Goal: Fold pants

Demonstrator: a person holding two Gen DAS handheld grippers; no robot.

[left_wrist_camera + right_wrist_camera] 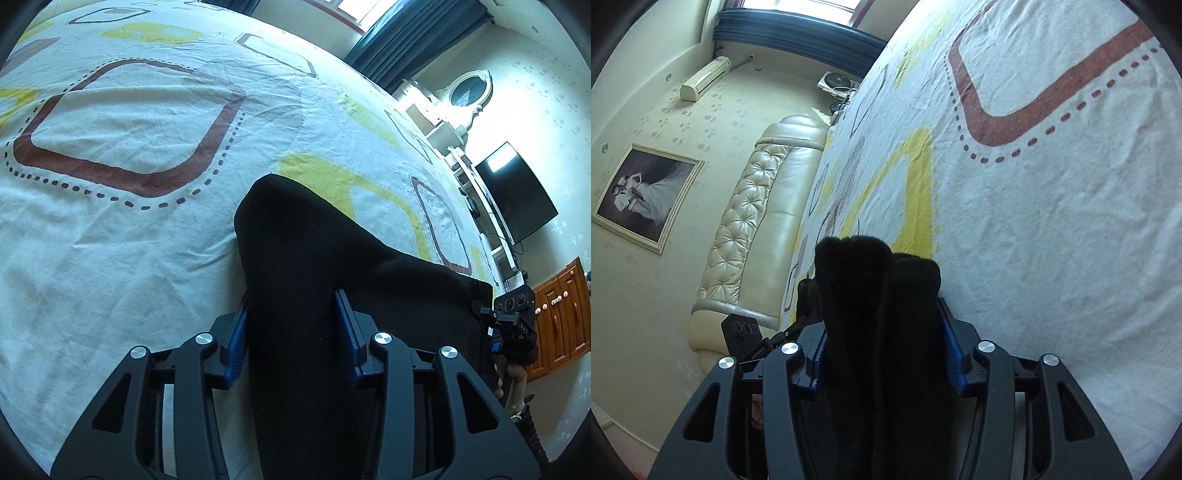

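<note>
The black pants [314, 251] lie as a long folded strip on the white bed sheet [129, 240] with its brown and yellow shapes. The strip runs from between my left gripper's [291, 295] blue pads towards the right edge of the left wrist view. There the right-hand tool's black body [515, 321] sits at its far end. My left gripper is shut on the fabric, which fills the gap between its pads. In the right wrist view a thick bundle of the pants [875, 295] stands between the pads of my right gripper [875, 291]. It pokes out past the fingertips, just over the sheet [1034, 258].
A cream padded headboard [757, 221] borders the bed, with a framed picture [646, 195] and an air conditioner [705, 77] on the wall behind. A dark TV [517, 195], white shelves and a wooden cabinet [561, 317] stand past the bed's other side.
</note>
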